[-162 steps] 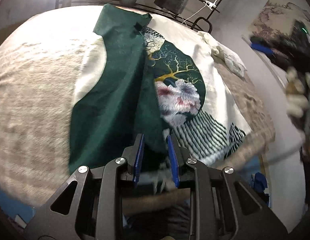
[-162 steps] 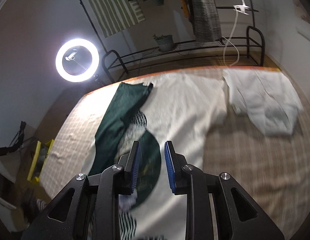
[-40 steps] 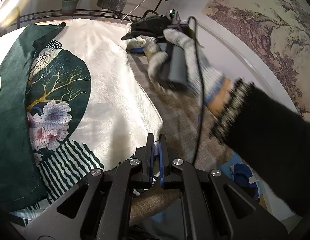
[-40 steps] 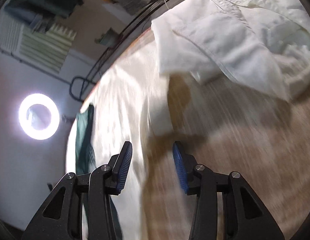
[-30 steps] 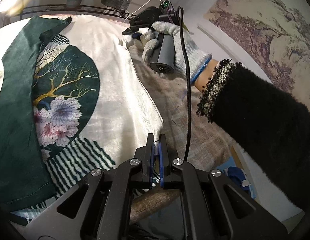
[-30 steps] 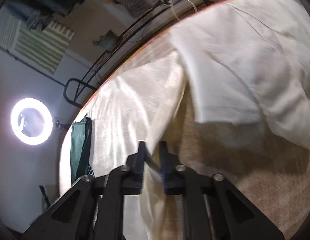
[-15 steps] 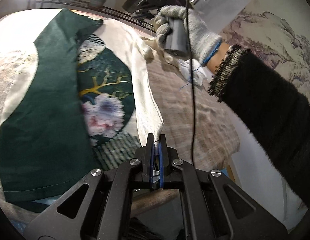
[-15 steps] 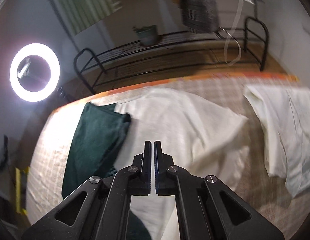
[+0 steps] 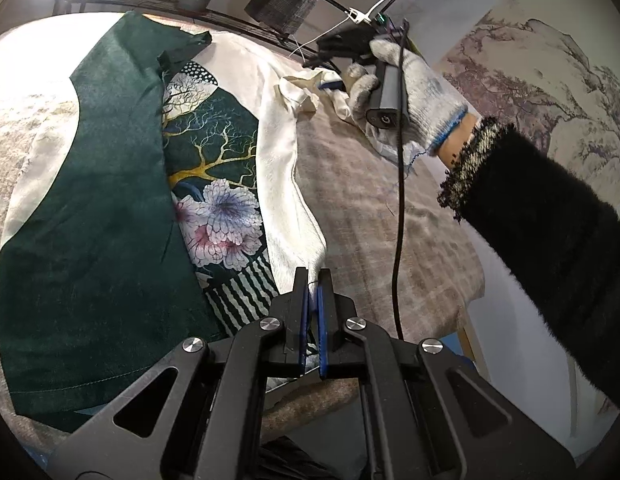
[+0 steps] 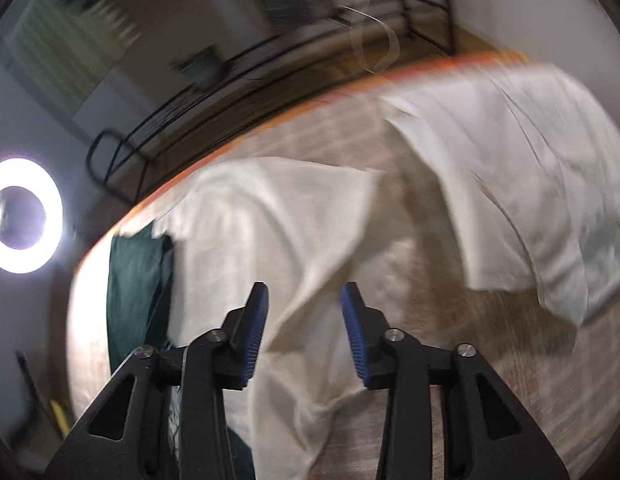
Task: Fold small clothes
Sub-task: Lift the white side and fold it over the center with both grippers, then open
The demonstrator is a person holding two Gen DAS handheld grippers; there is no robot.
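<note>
We note that the right hand-held gripper (image 10: pixel 303 322), pressed together half a second ago above the printed shirt (image 9: pixel 213 184), is now opening, its jaws spread with the shirt's cream edge lying below them and nothing pinched, so we judge it has just let go of the side it carried inward. The left hand-held gripper (image 9: pixel 313 308) stays pressed together on the shirt's near cream corner, as a second ago, and the cream side is now drawn in beside the flower print. The shirt lies on the surface (image 9: pixel 370 216), green panel already folded over; a second cream garment (image 10: pixel 522 184) waits near the far edge.
</note>
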